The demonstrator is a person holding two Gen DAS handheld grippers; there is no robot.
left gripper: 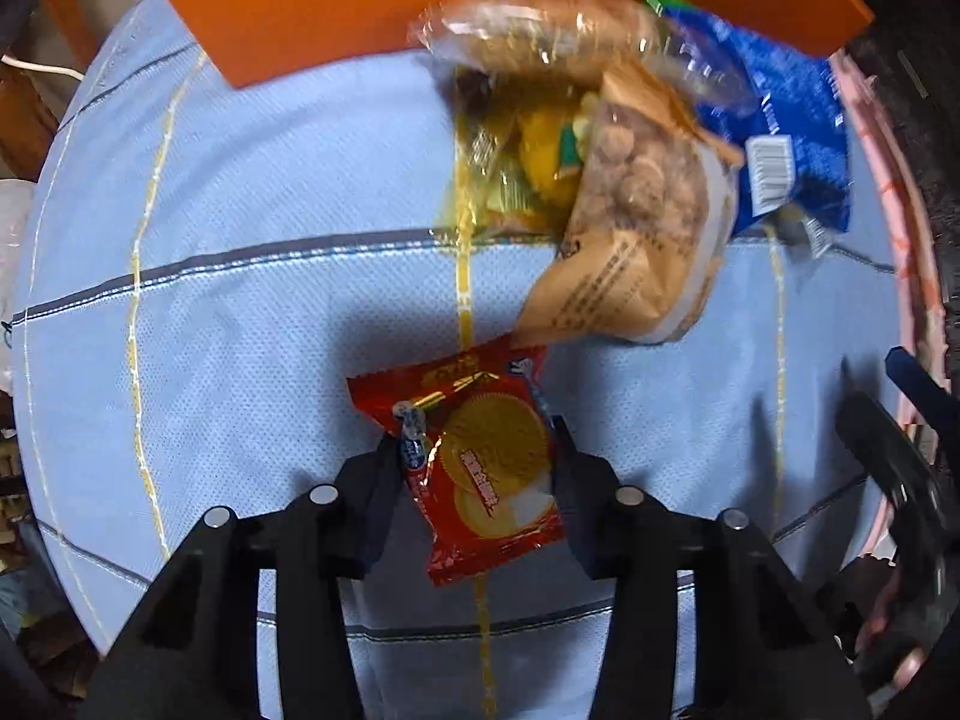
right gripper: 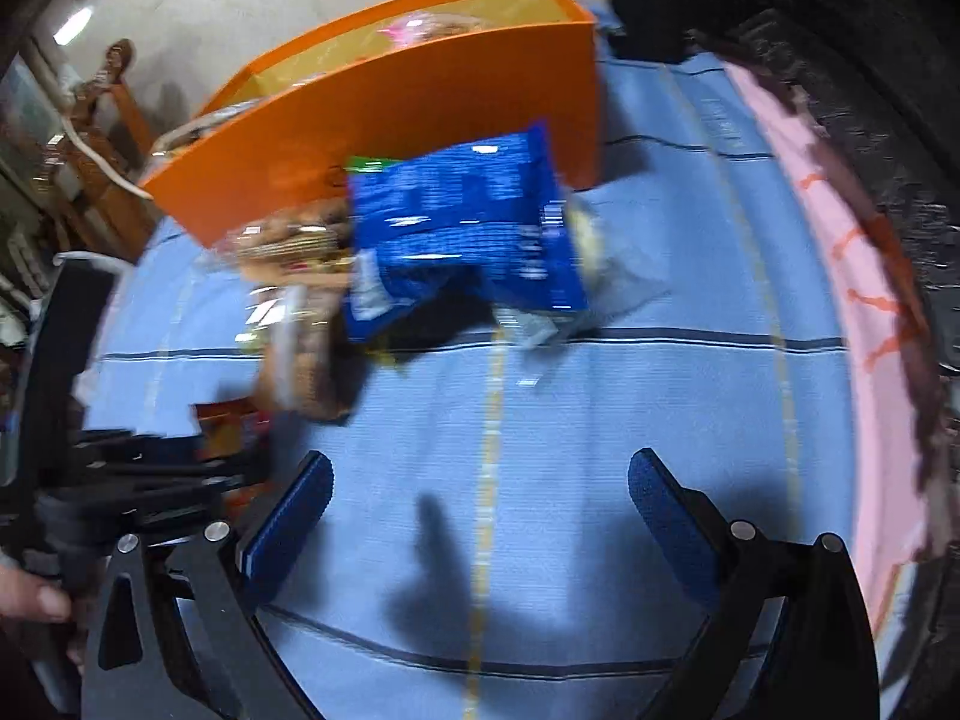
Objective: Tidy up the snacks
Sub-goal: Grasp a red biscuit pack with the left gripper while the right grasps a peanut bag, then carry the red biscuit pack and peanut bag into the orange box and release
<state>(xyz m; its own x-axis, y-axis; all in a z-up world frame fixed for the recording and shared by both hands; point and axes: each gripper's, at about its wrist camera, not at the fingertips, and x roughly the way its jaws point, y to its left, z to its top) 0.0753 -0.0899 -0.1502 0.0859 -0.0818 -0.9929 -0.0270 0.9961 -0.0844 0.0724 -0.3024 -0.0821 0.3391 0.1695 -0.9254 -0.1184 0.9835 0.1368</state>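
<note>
- Progress looks partial, judged against the orange box point(right gripper: 384, 138) as landmark: a few wrapped items already show over its rim, though blur hides what they are.
- Left claw point(left gripper: 480, 438), well in front of the orange box, is clenched on the red biscuit packet point(left gripper: 486, 468), its fingers pressing the packet's two sides; whether the packet is lifted off the blue cloth point(left gripper: 240, 312) or rests on it I cannot tell. This packet seems the piece now in hand, bound for the box.
- Between that packet and the orange box lies the unsorted heap: a clear bag of yellow sweets point(left gripper: 516, 168), a tan bag of round biscuits point(left gripper: 636, 228) leaning over it, and a clear bread packet point(left gripper: 540, 30) touching the box's front wall.
- Blue snack bag point(right gripper: 468, 222) sits at the heap's right end, just before the box wall, partly covering a pale packet.
- Right claw point(right gripper: 480, 516) hovers released, fingers wide apart, holding nothing, in front of the blue bag.
- Most snacks, by this showing, remain outside the box.
</note>
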